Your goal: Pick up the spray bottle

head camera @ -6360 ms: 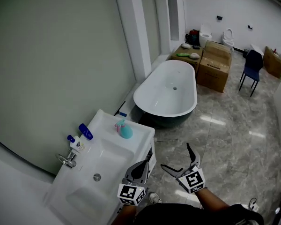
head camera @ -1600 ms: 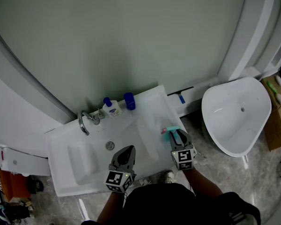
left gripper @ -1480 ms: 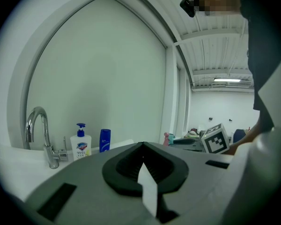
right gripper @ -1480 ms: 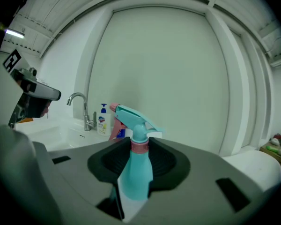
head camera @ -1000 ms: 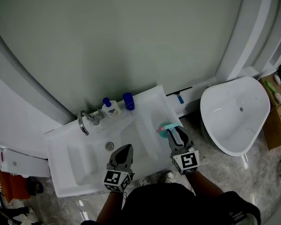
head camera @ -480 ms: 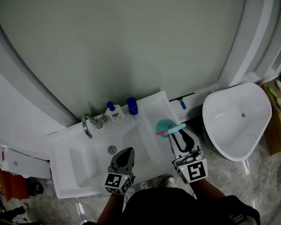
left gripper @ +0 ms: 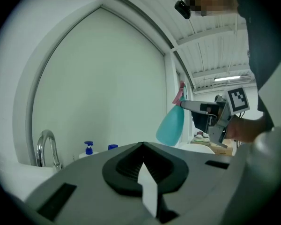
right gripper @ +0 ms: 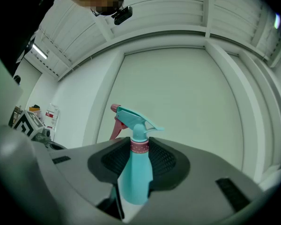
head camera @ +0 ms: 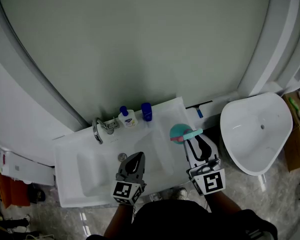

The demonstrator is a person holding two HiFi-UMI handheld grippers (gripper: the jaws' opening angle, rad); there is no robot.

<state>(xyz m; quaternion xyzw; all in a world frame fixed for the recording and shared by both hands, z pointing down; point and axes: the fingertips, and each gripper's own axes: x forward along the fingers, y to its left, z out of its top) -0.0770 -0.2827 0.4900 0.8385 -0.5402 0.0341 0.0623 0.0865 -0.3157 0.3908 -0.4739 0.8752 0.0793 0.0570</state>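
The teal spray bottle (head camera: 180, 133) with a pink trigger hangs in the air over the right end of the white washbasin (head camera: 80, 146). My right gripper (head camera: 193, 137) is shut on its neck. In the right gripper view the bottle (right gripper: 136, 168) stands upright between the jaws. From the left gripper view the bottle (left gripper: 171, 124) shows at the right, clear of the counter. My left gripper (head camera: 135, 159) hovers over the basin's front, jaws together, holding nothing.
A chrome tap (head camera: 98, 130), a white pump bottle (head camera: 125, 117) and a blue-capped bottle (head camera: 147, 111) stand along the basin's back edge by the green wall. A white bathtub (head camera: 255, 134) sits to the right, with cardboard boxes (head camera: 296, 134) beyond it.
My right gripper has lifted the spray bottle up off the basin's right end. My left gripper has risen slightly and stays shut.
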